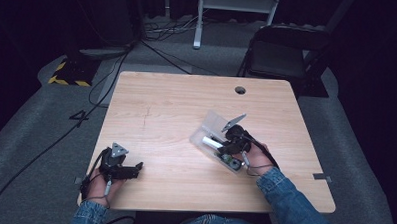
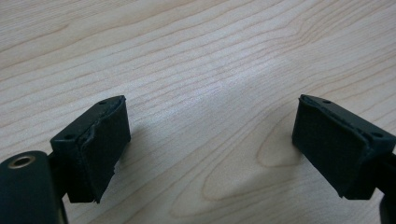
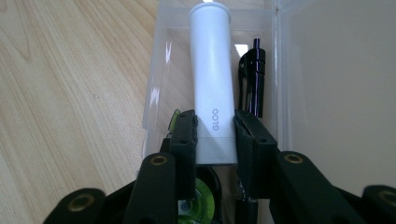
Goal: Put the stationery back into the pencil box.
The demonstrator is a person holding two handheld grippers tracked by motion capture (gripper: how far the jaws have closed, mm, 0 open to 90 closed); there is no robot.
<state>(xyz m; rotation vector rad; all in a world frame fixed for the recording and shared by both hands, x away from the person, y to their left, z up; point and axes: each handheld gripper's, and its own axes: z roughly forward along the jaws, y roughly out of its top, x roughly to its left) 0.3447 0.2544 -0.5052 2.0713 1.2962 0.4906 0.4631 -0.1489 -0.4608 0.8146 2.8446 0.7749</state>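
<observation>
Light wooden table with cable hole; grey carpeted floor; black folding chair beyond far edge; white stand frame; loose floor cables; yellow-black hazard tape; dark surroundings.

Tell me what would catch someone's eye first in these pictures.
Probably the white glue stick, clamped between the right gripper's jaws over a clear plastic box right of the table's middle. A black pen lies in the box beside it. The left gripper rests open on the bare wooden table near its front left corner.
</observation>
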